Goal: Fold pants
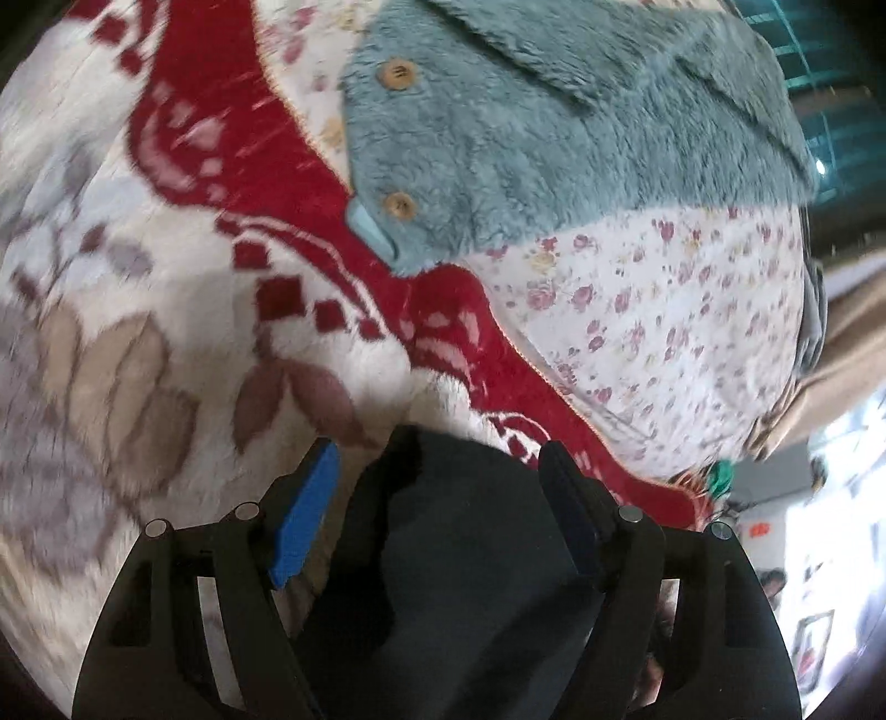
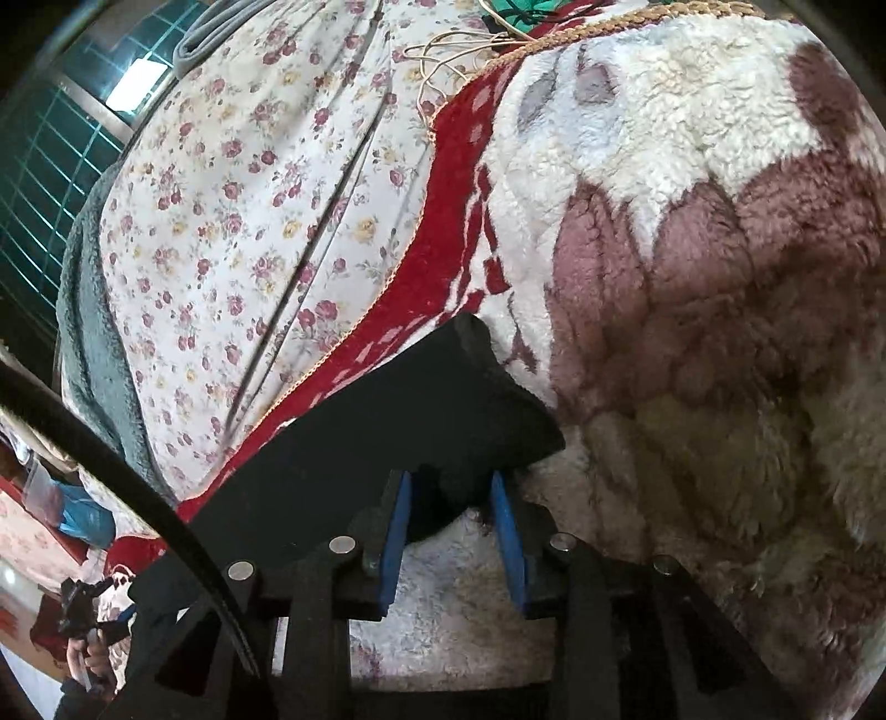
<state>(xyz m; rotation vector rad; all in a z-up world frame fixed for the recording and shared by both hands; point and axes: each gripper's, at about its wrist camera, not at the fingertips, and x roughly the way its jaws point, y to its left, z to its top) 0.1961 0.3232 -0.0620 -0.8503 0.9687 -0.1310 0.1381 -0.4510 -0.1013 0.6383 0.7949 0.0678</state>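
The black pants (image 1: 465, 554) lie on a fluffy red, white and brown blanket (image 1: 166, 310). In the left wrist view my left gripper (image 1: 437, 459) is open, its blue pads wide apart on either side of a bunched black fold. In the right wrist view the pants (image 2: 387, 421) stretch from the lower left up to a folded corner. My right gripper (image 2: 451, 487) has its blue pads around a hanging black fold, narrowly spaced. I cannot tell whether the pads press the cloth.
A fluffy teal garment (image 1: 554, 138) with wooden buttons lies on a floral sheet (image 1: 664, 310) beyond the blanket. A teal-tiled wall (image 2: 50, 183) stands at the bed's far side. The blanket's fringe cord (image 2: 459, 50) lies at its edge.
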